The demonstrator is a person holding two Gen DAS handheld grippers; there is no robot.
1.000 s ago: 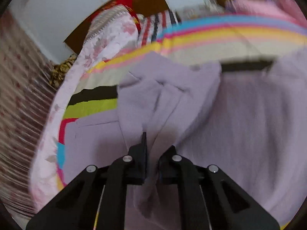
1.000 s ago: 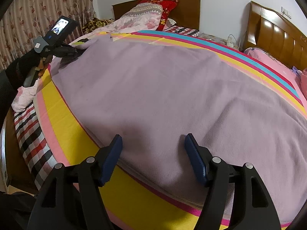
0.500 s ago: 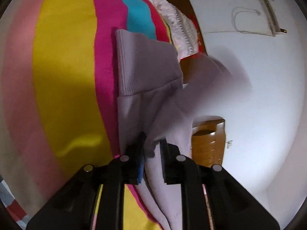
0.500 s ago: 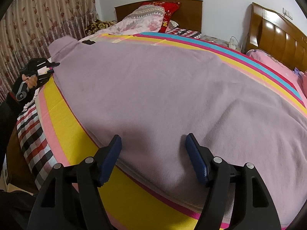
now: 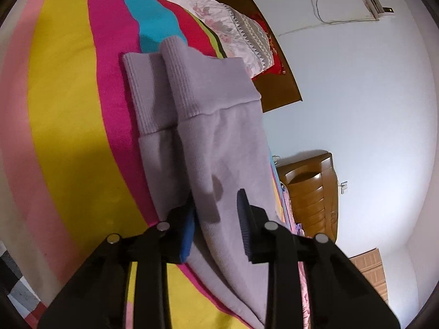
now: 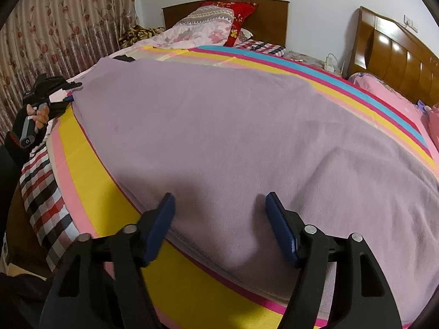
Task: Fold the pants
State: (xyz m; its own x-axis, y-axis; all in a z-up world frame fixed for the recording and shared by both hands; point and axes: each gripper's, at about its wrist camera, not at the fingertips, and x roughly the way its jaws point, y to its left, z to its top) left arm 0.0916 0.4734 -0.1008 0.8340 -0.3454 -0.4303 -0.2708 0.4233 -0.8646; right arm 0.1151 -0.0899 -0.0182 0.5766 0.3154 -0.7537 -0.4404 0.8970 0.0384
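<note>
Lilac pants (image 6: 233, 137) are laid flat across the striped bedspread (image 6: 90, 181) on the bed, with the length running from the near edge toward the curtain (image 6: 68, 27) side.

Left hand-held gripper (image 5: 216, 219): jaws are seen parted, with a raised fold of the pants between them. Fabric lies against the blue pad of the left finger (image 5: 188, 235); a gap is seen between the cloth and the right finger, so nothing is clamped. The two ribbed cuffs (image 5: 175, 82) are seen beyond the jaws, one overlapping the other, resting on the pink and cyan stripes. In the right wrist view the same left hand-held gripper (image 6: 70, 90) is seen at the far end of the pants, held by a gloved hand (image 6: 30, 120).

Right hand-held gripper (image 6: 219, 219): jaws are spread wide, and nothing is held. The fingertips are placed at the near edge of the pants; contact with the fabric cannot be confirmed.

Background: pillows (image 6: 211, 22) are piled at a wooden headboard (image 6: 274, 19), a second headboard (image 6: 392, 54) is seen at right, and a checked sheet (image 6: 44, 192) hangs below the bedspread.
</note>
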